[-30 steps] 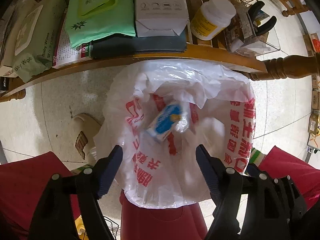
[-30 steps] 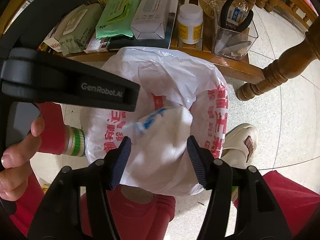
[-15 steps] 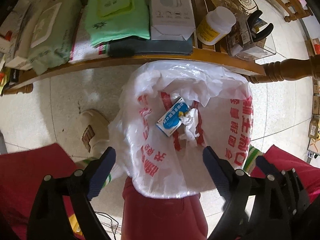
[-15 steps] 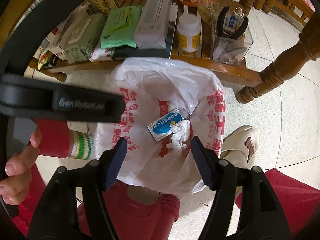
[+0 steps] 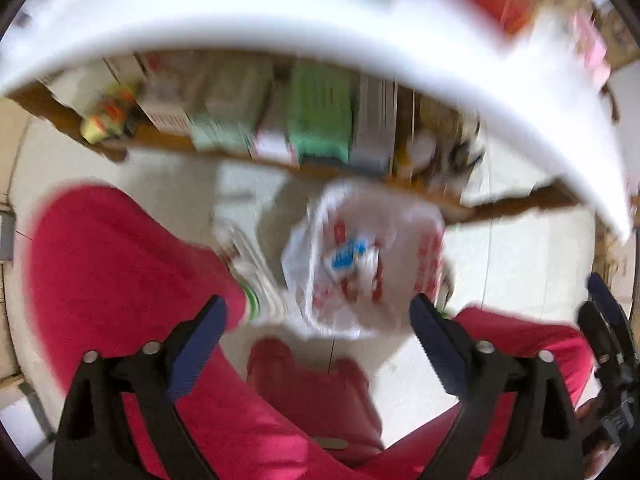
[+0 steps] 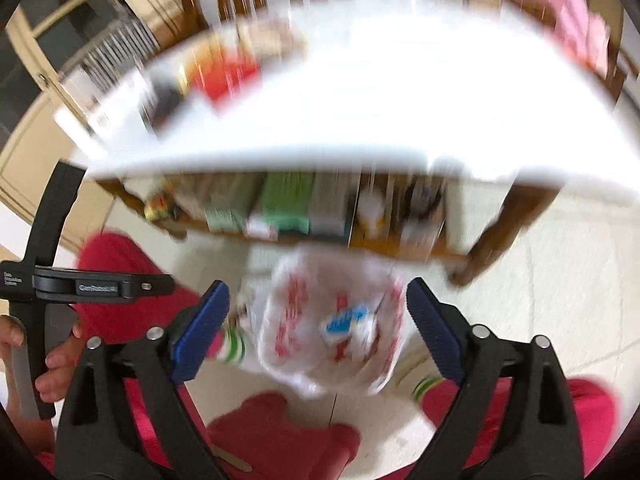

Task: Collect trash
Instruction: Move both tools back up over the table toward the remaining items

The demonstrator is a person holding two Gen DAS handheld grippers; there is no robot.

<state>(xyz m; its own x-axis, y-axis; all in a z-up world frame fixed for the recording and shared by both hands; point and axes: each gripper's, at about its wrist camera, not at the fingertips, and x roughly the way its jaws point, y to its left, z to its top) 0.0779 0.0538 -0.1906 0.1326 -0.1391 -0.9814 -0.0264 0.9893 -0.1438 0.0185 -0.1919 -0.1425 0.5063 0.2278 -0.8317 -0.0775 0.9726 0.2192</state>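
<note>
1. i'm watching both views smear with motion blur, so fine detail is hard to call right now.
2. my left gripper is hanging with its jaws spread wide and nothing between them; the blue pads are framing the bag from above.
3. my right gripper is looking the same: jaws apart, holding nothing, pointing down at the bag.
4. the trash bag, white plastic with red print, is sitting on the floor just in front of the lower shelf, its mouth gaping upward so things can drop straight in.
5. inside it i'm seeing a blue-and-white packet with something crumpled and white beside it; that is the trash already collected, resting near the middle of the bag.
6. the white tabletop is filling the upper part of both views, its near edge running above the shelf of wipes and boxes.
7. a red item is lying toward the tabletop's left side; too blurred to say whether it is trash.
8. my judgement: with both claws free, the next pickup is coming from the tabletop, and the blur means i should settle before reaching.
</note>
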